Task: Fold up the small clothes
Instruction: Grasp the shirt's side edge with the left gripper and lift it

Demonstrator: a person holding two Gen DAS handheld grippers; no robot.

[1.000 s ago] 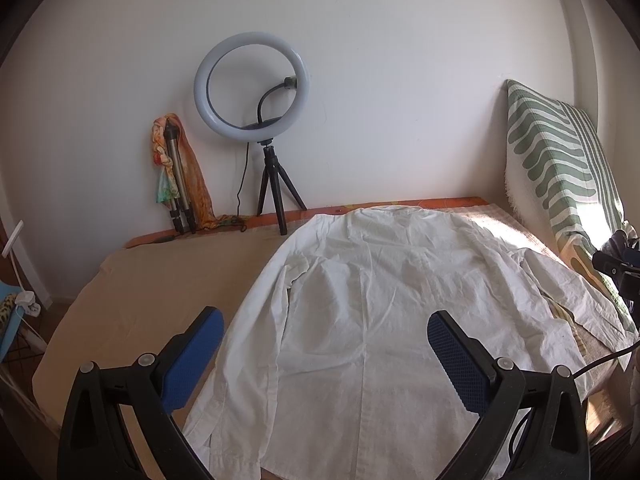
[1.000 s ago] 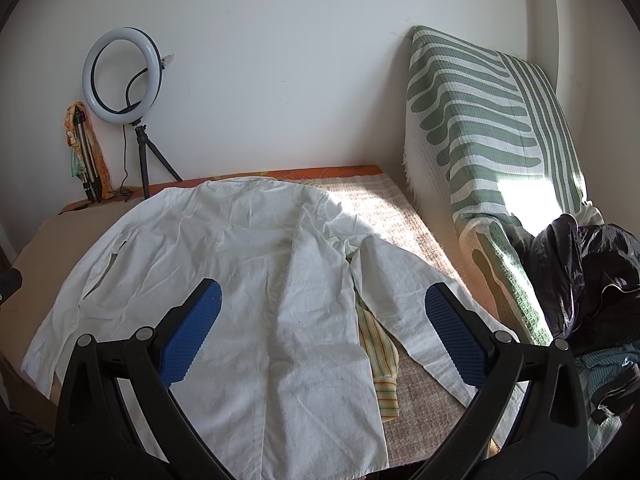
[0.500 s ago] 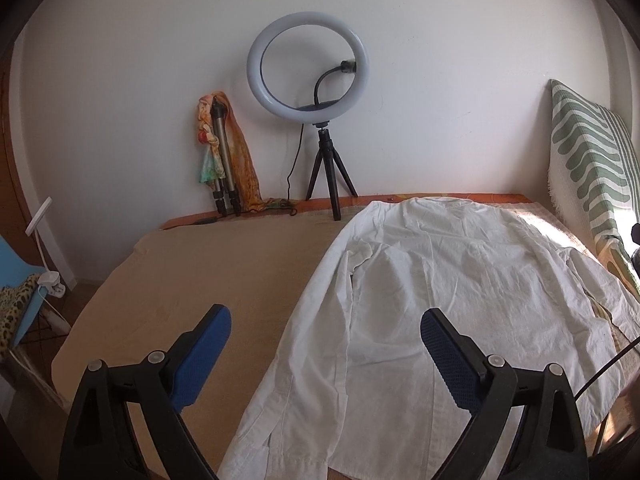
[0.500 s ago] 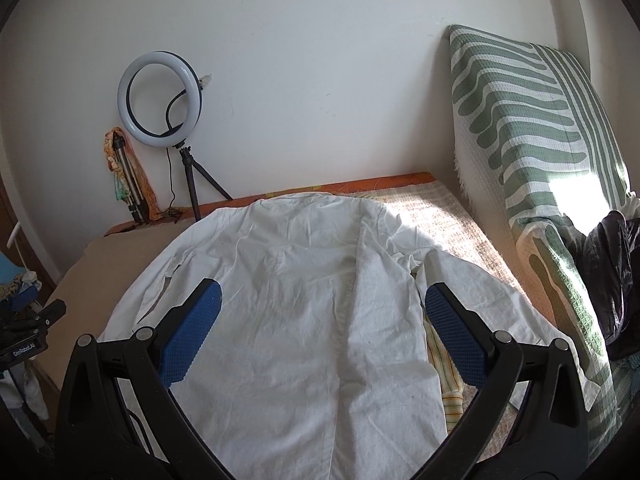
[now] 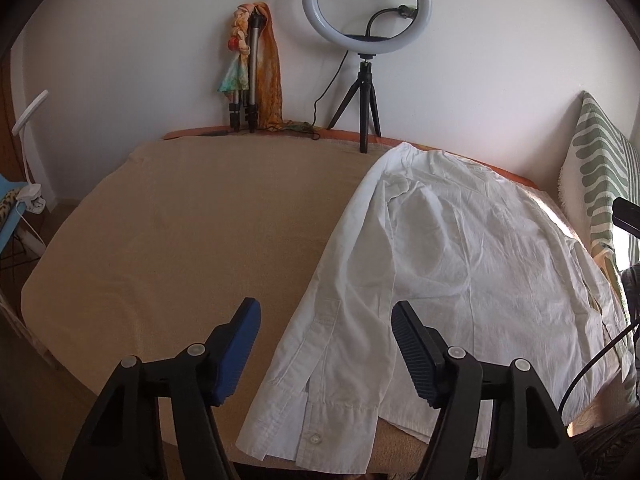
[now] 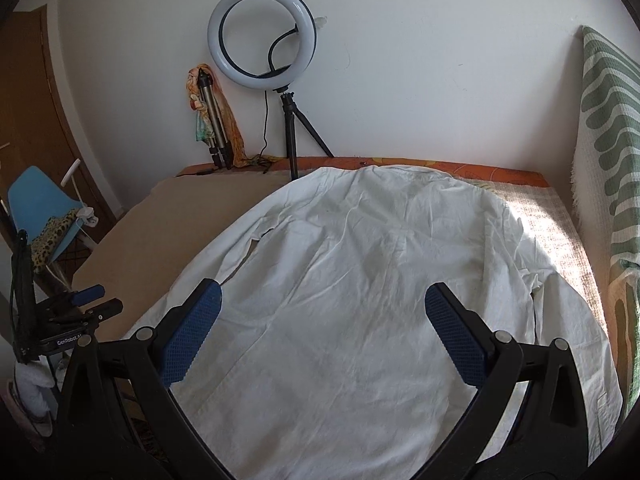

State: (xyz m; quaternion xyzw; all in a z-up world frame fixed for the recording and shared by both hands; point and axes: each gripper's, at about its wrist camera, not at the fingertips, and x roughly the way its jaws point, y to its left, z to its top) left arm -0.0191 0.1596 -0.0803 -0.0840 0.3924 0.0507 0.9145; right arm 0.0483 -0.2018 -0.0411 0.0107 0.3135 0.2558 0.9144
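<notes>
Left hand-held gripper point(image 5: 324, 316), jaws closing but apart, is straddling the shirt point(image 5: 460, 264) cuff; right hand-held gripper point(image 6: 322, 304) is hanging open. Shirt is lying flat on the bed point(image 5: 180, 220), collar wallward. "GenRobot" is showing on the left unit.

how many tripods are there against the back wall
2: one black tripod standing open under the ring light, and one folded silver tripod leaning on the wall to its left, draped with a scarf.

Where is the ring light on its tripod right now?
The ring light stands at the far edge of the bed against the white wall, just right of the scarf-draped folded tripod and beside the white shirt's far end.
</notes>
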